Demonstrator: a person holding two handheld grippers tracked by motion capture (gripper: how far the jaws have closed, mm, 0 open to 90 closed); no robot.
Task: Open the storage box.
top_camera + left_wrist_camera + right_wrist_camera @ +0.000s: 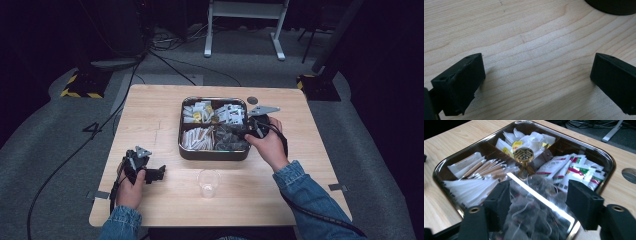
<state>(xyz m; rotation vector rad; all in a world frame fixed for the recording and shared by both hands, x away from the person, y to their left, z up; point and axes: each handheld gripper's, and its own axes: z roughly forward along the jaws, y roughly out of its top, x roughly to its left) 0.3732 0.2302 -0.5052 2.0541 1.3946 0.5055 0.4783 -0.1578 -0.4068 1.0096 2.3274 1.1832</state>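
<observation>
A dark metal tray (212, 156) with four compartments stands mid-table, a brass knob (523, 156) at its centre. My right gripper (245, 134) hangs over the near right compartment, which holds mesh tea bags (534, 217). In the right gripper view my right gripper (539, 202) is open, its jaws straddling the tea bags without pressing them. Paper sticks (484, 168) fill the neighbouring compartment, and white sachets (574, 167) and yellow-tagged packets (524, 141) the far ones. My left gripper (160, 172) rests at the front left, open over bare wood (536, 82).
A clear plastic cup (208, 182) stands near the front edge, in front of the tray. A round cable hole (252, 100) sits behind the tray's far right corner. Cables and white desk legs (277, 47) lie on the floor beyond the table.
</observation>
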